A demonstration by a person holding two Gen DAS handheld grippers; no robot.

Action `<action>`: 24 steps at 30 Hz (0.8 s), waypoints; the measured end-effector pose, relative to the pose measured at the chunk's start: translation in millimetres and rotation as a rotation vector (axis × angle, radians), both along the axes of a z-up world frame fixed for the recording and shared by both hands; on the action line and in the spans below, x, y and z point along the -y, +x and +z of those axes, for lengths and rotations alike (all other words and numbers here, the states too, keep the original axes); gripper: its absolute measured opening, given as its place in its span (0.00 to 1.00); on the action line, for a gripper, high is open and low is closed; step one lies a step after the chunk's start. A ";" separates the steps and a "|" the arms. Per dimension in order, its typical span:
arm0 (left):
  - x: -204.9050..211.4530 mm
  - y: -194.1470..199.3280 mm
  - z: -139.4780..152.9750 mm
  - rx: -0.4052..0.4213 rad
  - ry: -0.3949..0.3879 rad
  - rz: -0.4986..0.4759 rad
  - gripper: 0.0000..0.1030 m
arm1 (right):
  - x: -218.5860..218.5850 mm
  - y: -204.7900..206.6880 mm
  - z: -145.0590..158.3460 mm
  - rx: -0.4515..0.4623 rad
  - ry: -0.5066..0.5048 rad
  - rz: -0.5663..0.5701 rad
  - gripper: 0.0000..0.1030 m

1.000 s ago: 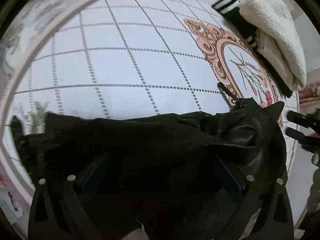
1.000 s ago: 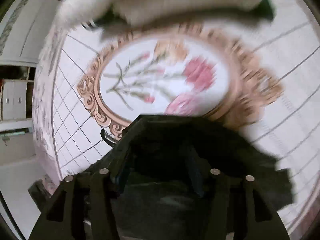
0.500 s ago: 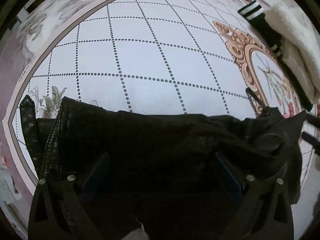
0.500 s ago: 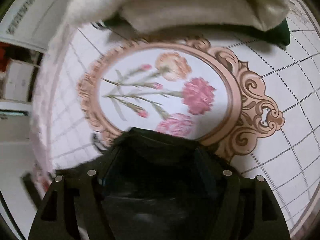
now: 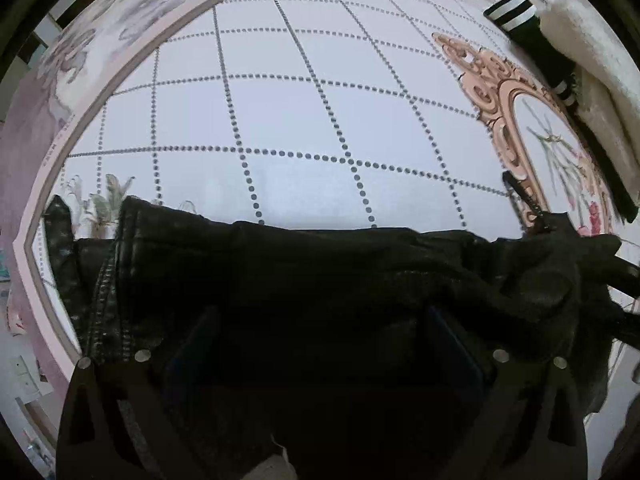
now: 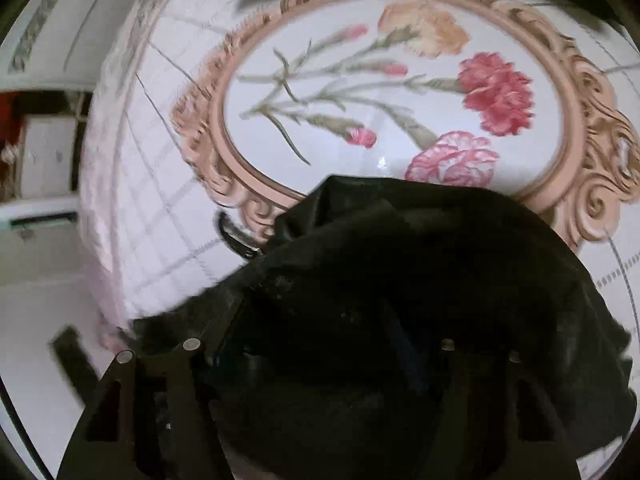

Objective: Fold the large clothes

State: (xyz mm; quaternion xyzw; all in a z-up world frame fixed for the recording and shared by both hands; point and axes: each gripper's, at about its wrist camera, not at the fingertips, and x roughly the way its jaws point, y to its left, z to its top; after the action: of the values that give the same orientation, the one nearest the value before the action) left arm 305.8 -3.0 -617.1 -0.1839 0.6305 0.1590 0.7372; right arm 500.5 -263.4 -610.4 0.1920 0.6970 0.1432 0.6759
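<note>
Jaws of both hand-held grippers are buried in black cloth: the left gripper (image 5: 320,344) and the right gripper (image 6: 320,364) each appear clamped on an edge of the black jacket (image 5: 304,280), though the fabric drapes over the fingers and hides how narrow the gaps are. The garment, leather-like with a stitched seam at its left end, stretches between the two tools above the patterned tablecloth (image 5: 280,120), its edge running across the dotted grid in the left wrist view. Held at two spread points, the cloth hangs as a band rather than a heap, which seems the reason for the grip: a taut edge can be laid down straight for a fold. A dark strap (image 6: 236,240) trails from the jacket beside the floral medallion (image 6: 400,92). At the far side of the table, a cream fleece garment (image 5: 592,60) lies over a black piece with striped cuffs (image 5: 508,8), well apart from the working area. The right wrist view is blurred.
</note>
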 end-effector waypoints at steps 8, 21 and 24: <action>42.0 -11.1 35.6 0.044 -0.036 -0.026 1.00 | 154.7 -110.7 33.6 0.017 0.000 -0.449 0.74; 69.6 11.3 -3.7 0.015 -0.052 -0.127 1.00 | 166.3 -116.1 -70.8 0.168 0.413 -0.580 0.96; 65.6 15.5 -3.2 0.036 -0.038 -0.120 1.00 | 155.1 -105.6 -69.5 0.175 0.334 -0.591 0.29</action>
State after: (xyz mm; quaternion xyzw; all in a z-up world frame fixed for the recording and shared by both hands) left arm 321.3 -68.5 -620.3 -0.1623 0.6299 0.0991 0.7531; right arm 394.9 -418.6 -679.9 0.4804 0.5178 0.0694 0.7045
